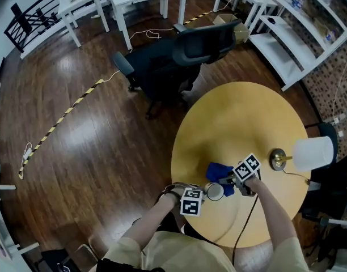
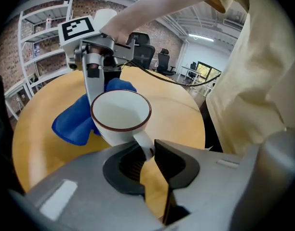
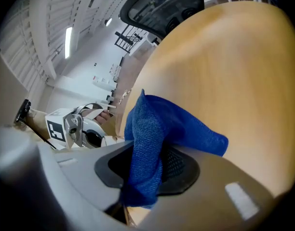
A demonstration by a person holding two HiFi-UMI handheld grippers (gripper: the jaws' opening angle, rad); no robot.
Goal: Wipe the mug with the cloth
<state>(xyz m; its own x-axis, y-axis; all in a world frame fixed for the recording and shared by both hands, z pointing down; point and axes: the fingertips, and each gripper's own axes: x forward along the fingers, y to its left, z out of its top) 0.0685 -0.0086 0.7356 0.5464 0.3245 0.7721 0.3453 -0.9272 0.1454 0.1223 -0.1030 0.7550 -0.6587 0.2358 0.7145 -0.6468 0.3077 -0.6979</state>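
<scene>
We hold the left gripper point(image 2: 150, 153) with its fingers point(image 2: 174, 160) closed on the handle of the white mug point(image 2: 121, 112), which has a dark rim. The mug's mouth faces up and its handle points back into the grip. In the head view the mug point(image 1: 214, 191) is over the round yellow worktop point(image 1: 241, 118), near the edge at about 6 o'clock. We cannot tell whether its base touches the wood.

Our right gripper point(image 3: 152, 165) has its fingers point(image 3: 181, 165) clamped on the blue cloth point(image 3: 152, 129). A fold runs between the pads, and the rest spills forward onto the worktop. From the left gripper view the cloth point(image 2: 75, 121) bunches against the mug's outer wall at about 9 o'clock. The right gripper point(image 2: 93, 81) stands over it at 11 o'clock.

In the head view the cloth point(image 1: 219, 171) lies at 12 o'clock from the mug. A lamp point(image 1: 309, 153) with a white shade stands at the worktop's 3 o'clock edge. A dark office chair point(image 1: 179, 61) sits on the floor beyond the worktop at 11 o'clock.
</scene>
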